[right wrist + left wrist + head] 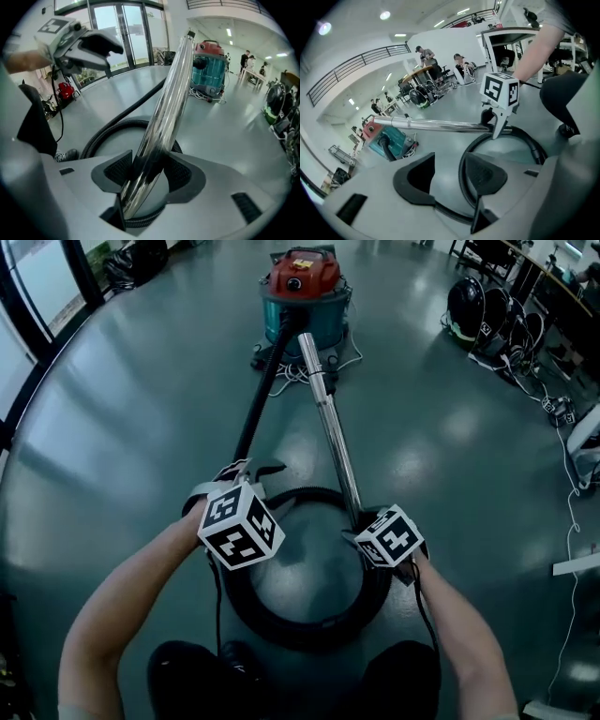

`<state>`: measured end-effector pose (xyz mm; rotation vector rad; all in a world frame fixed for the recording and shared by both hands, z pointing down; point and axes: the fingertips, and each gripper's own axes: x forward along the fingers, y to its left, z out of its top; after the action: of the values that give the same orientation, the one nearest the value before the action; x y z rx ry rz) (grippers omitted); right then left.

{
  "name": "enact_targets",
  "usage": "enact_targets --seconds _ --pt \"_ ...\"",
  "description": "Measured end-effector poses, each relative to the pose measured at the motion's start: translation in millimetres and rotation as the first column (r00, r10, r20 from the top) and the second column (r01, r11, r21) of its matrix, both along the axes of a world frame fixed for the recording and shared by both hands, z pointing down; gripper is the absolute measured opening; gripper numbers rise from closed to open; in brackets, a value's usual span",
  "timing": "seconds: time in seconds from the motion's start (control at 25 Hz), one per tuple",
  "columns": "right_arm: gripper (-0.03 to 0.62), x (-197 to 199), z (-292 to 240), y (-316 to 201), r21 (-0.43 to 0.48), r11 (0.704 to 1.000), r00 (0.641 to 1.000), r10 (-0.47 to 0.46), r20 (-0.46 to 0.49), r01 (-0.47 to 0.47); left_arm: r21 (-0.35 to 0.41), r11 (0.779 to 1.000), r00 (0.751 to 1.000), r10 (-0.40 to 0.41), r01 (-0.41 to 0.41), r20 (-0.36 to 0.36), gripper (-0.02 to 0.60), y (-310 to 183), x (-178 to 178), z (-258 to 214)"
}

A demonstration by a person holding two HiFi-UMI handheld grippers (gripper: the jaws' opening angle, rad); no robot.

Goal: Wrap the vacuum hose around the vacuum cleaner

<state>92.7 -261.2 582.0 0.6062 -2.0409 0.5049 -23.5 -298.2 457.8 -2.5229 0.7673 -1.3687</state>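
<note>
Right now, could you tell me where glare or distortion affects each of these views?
Head view: soft light patches sheen on the floor, and the edges bow. Left gripper view: heavy fisheye, dark corners, ceiling lamps flare. Right gripper view: the metal tube mirrors the room; the glass doors wash out.

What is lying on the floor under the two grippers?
A loop of the black hose lies on the grey floor. In the head view, the left gripper and the right gripper cover parts of the loop.
</note>
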Motion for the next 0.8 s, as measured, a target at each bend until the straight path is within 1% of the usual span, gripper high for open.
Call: enact_targets --seconds 0.12,0.2,0.28,0.32,0.44,0.48,0.52,0.6,0.68,0.76,0.8 --pt "0.212 -7 -4 -4 -0.002 0.999 0.998 -0.033 -0.048 0.033 0.059 0.996 0.997 0.075 -0.074 -0.005 0.207 -41 7 -17" --pt "0.212 -10 -4 -5 -0.011 0.999 0.996 -0.044 -0.078 0.043 0.102 0.982 0.987 0.158 -0.16 0.025 0.207 -58 16 -22" --pt "0.212 -11 -3 -7 -0.021 0.999 0.993 -0.049 -0.111 0.047 0.132 0.956 0.964 0.254 -0.262 0.076 0.208 -68 27 -23" --pt "0.212 -10 -2 -7 -0.026 0.999 0.991 -0.049 -0.126 0.046 0.137 0.941 0.949 0.299 -0.311 0.101 0.228 -71 33 -21" --pt "0.212 -13 -5 -9 -0.027 0.998 0.985 -0.054 -0.161 0.051 0.117 0.898 0.902 0.407 -0.423 0.143 0.28 -74 49 -15" --pt "0.212 -16 -8 -10 -0.02 0.998 0.983 -0.063 -0.171 0.06 0.113 0.883 0.886 0.436 -0.455 0.159 0.285 -75 54 -13" --pt "0.212 -18 -10 -12 -0.015 0.997 0.98 -0.072 -0.184 0.07 0.11 0.865 0.865 0.467 -0.49 0.183 0.288 -77 58 -11" --pt "0.212 -20 -11 -11 -0.021 0.996 0.973 -0.086 -0.212 0.084 0.079 0.824 0.811 0.529 -0.561 0.249 0.296 -77 64 -3" --pt "0.212 -18 -11 -10 -0.032 0.996 0.968 -0.092 -0.235 0.087 -0.012 0.789 0.748 0.587 -0.614 0.311 0.298 -76 63 10" --pt "0.212 -16 -12 -9 -0.039 0.993 0.958 -0.114 -0.263 0.108 -0.108 0.757 0.682 0.633 -0.645 0.365 0.298 -75 53 26" --pt "0.212 -15 -12 -7 -0.042 0.991 0.951 -0.134 -0.278 0.127 -0.138 0.741 0.653 0.65 -0.657 0.388 0.298 -74 48 33"
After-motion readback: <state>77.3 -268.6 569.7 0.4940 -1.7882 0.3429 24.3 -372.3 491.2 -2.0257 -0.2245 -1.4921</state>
